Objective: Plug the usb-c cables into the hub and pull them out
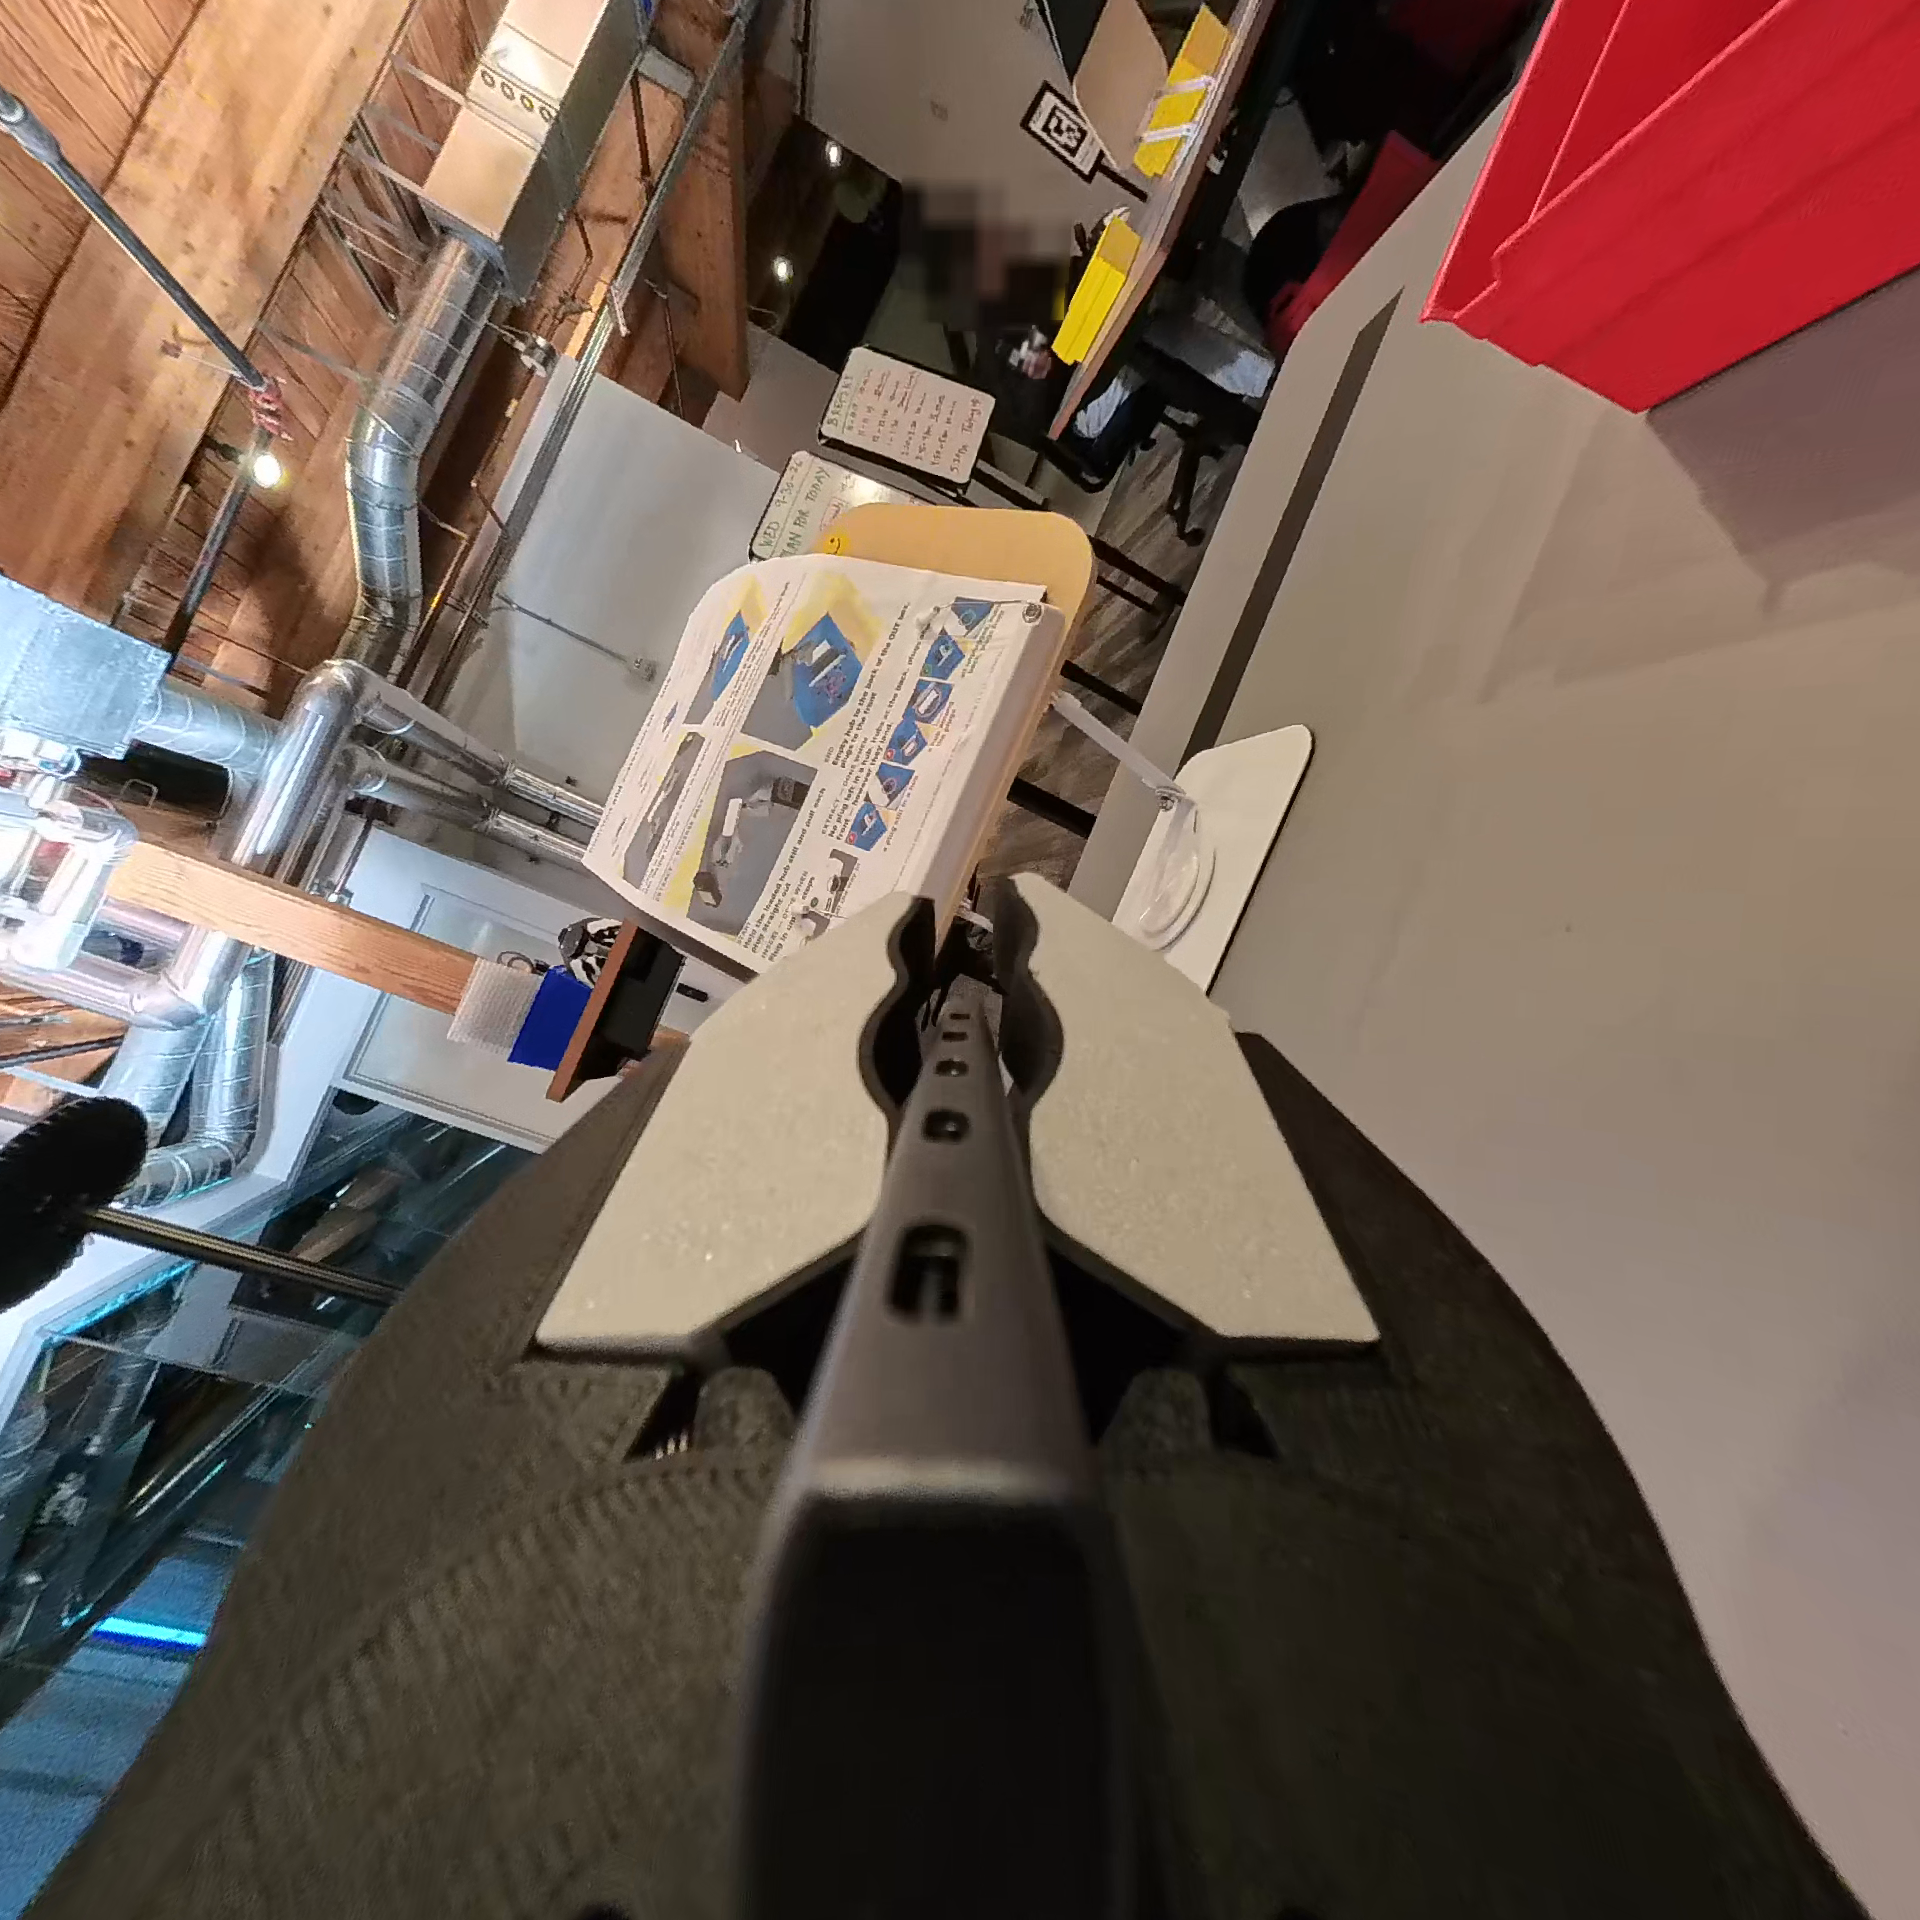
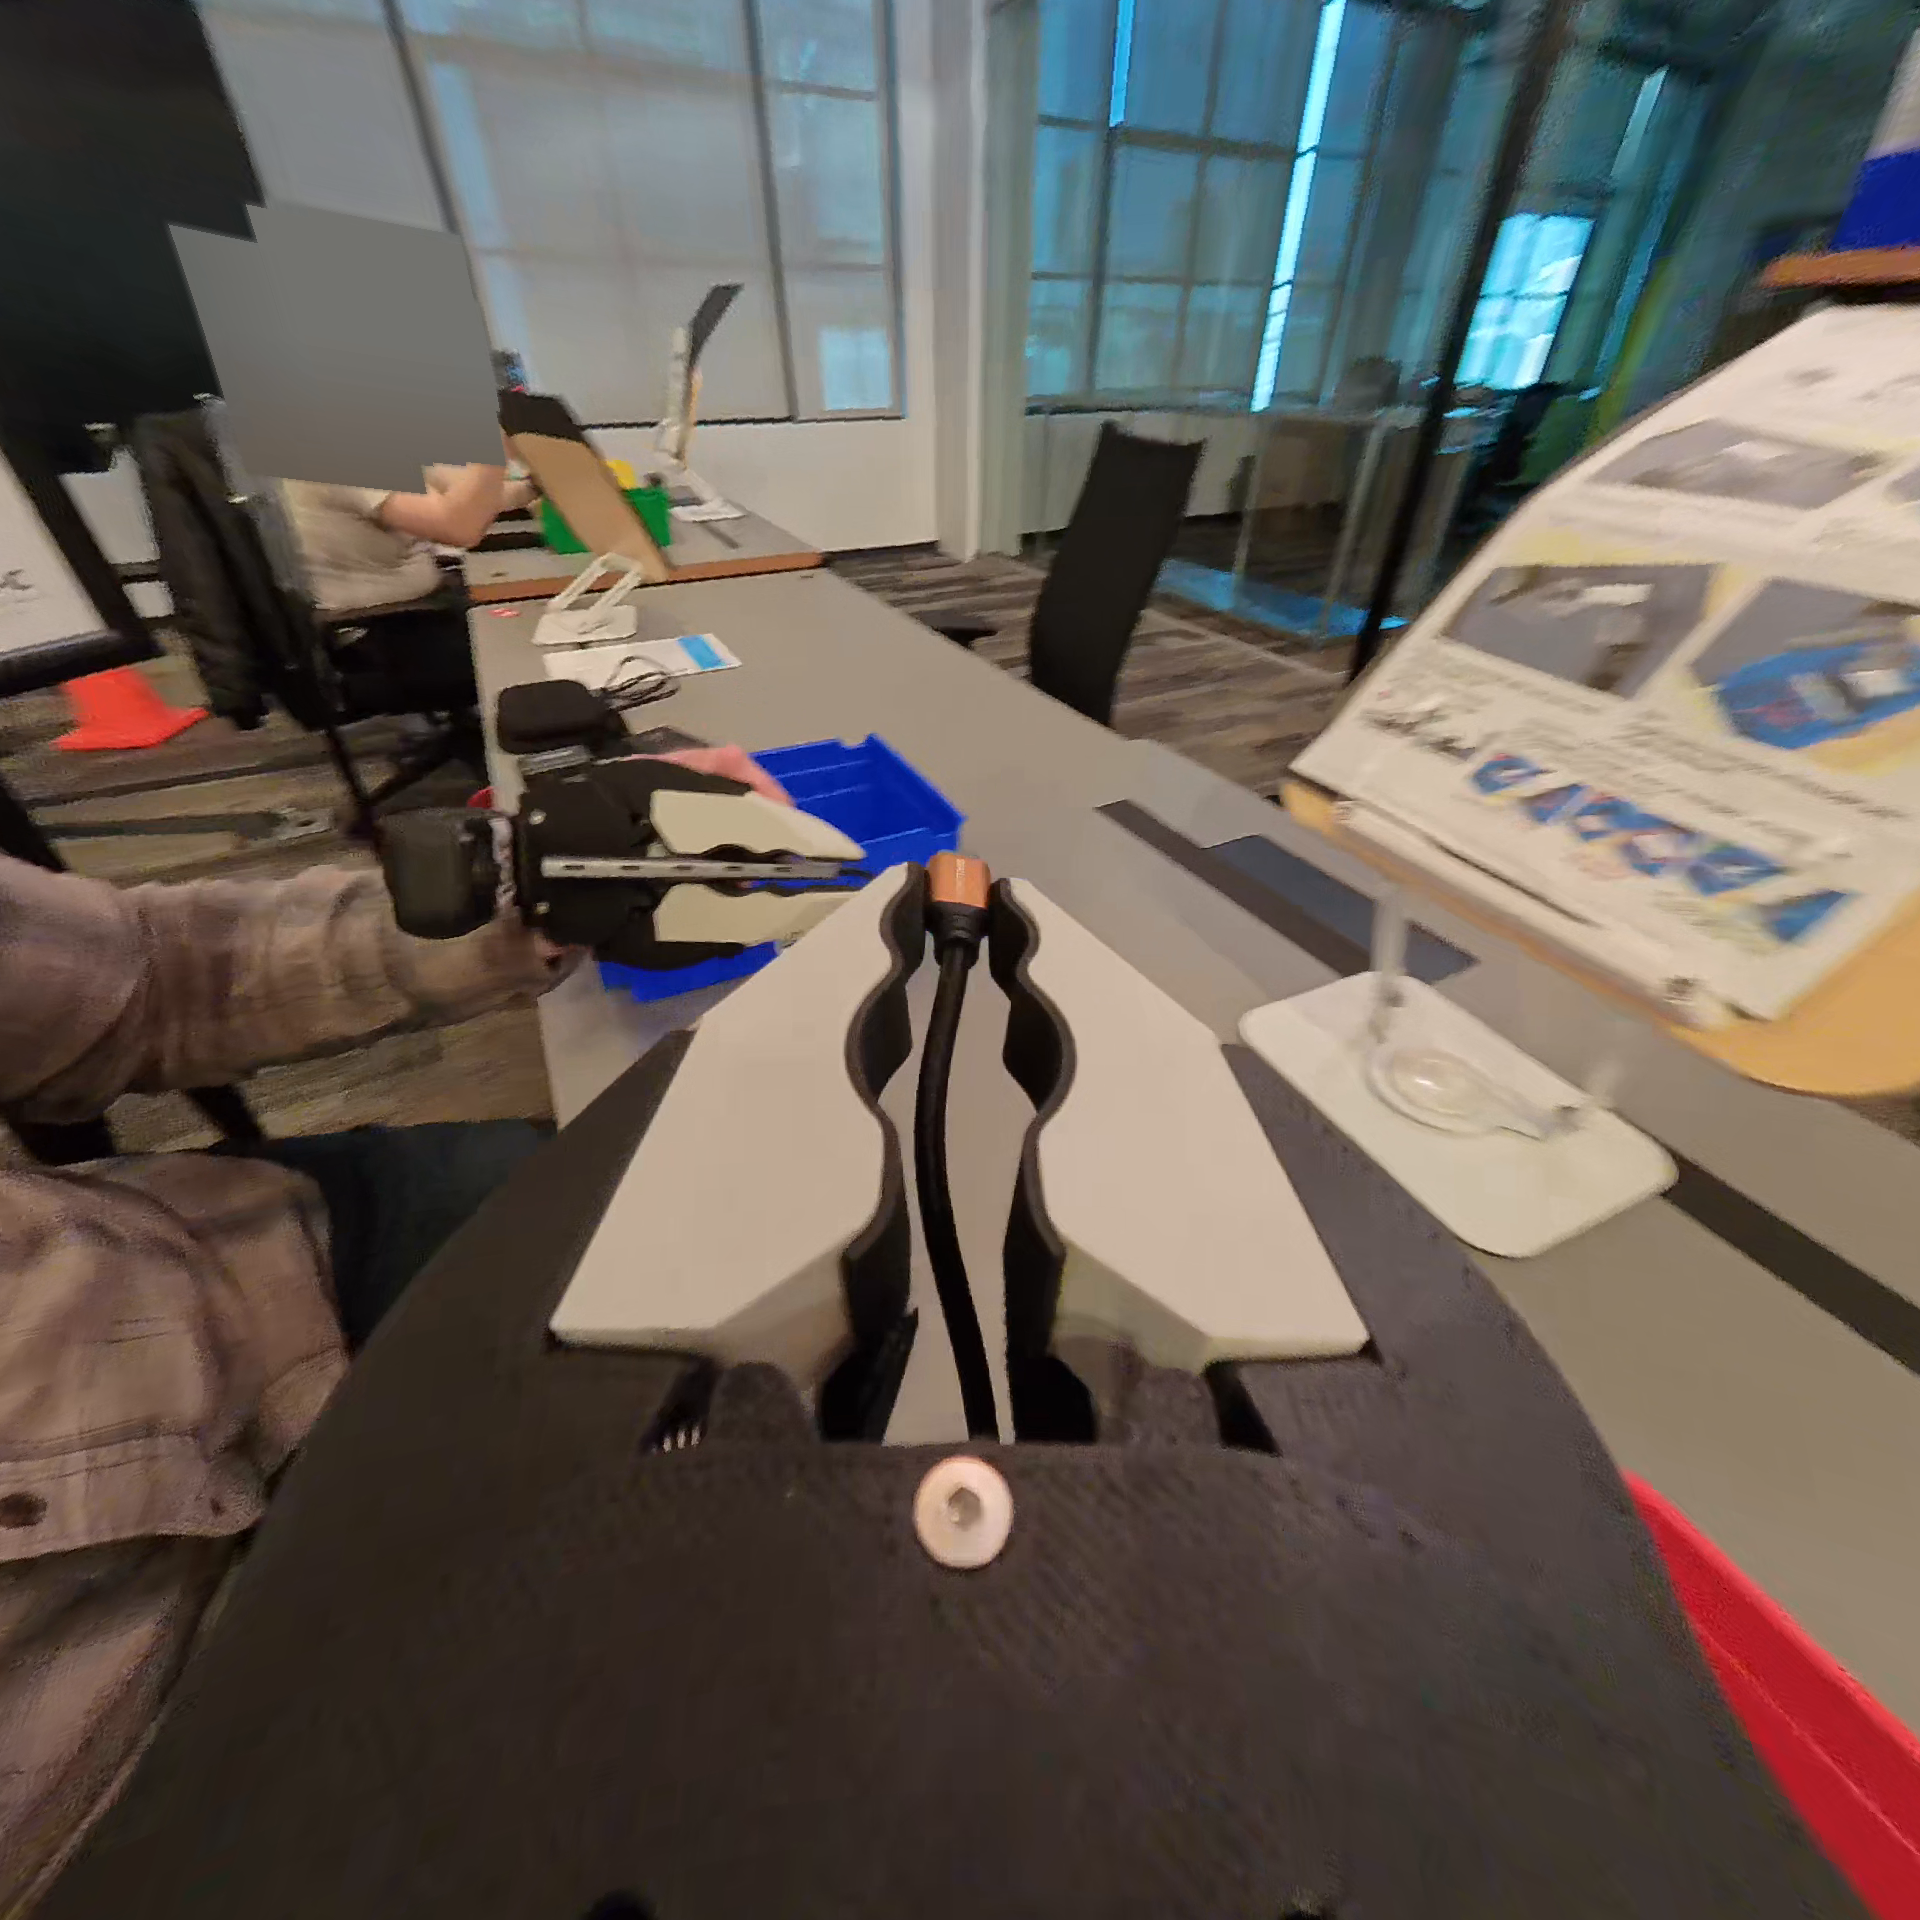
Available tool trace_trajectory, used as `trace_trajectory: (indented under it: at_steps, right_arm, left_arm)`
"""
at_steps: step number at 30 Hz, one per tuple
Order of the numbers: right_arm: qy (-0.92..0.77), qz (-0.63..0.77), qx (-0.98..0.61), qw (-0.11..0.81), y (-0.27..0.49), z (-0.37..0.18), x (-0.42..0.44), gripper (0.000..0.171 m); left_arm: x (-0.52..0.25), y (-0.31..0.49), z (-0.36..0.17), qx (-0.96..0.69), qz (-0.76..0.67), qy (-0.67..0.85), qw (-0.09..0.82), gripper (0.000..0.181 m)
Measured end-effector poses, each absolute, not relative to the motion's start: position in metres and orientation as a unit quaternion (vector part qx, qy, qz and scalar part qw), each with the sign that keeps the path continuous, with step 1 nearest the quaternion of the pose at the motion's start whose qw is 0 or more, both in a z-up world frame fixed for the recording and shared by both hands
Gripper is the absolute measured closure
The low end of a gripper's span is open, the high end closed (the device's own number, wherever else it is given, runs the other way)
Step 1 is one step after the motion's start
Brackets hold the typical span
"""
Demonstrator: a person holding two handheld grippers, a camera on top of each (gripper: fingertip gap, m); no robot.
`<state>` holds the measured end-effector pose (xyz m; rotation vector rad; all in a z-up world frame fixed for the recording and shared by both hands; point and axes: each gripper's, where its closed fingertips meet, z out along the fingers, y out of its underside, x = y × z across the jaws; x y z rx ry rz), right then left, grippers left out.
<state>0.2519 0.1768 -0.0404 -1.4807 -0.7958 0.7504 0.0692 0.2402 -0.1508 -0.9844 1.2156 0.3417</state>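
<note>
A slim dark grey metal hub (image 1: 940, 1174) with a row of ports sits clamped edgewise in the left claw (image 1: 961, 914), raised above the grey desk (image 1: 1558, 935). Only the right wrist view shows the black cable with copper-coloured plug (image 2: 951, 883), pinched in the right claw (image 2: 954, 888). A blue plastic bin (image 2: 862, 795) lies beyond, a printed sheet on a stand (image 2: 1662, 707) far right.

My left gripper (image 1: 961, 914) is rolled sideways and raised, fingers clamped. My right gripper (image 2: 958, 883) sits level, fingertips pinched nearly together. My left forearm (image 2: 208, 966), seemingly horizontal, reaches inward.
</note>
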Motion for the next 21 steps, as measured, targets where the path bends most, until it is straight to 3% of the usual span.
trace_trajectory:
  at_steps: [7, 13, 21]
  right_arm:
    - [-0.237, 0.254, -0.65, 0.676, 0.176, -0.021, 0.369, 0.162]
    - [-0.192, 0.214, -0.663, 0.691, 0.175, -0.029, 0.418, 0.162]
    - [-0.15, 0.16, -0.756, 0.617, 0.202, -0.15, 0.43, 0.161]
  left_arm:
    - [0.072, 0.239, -0.154, -0.44, 0.153, 0.552, 0.692, 0.17]
    - [0.077, 0.241, -0.156, -0.44, 0.155, 0.559, 0.685, 0.17]
    - [0.084, 0.239, -0.168, -0.44, 0.155, 0.574, 0.673, 0.17]
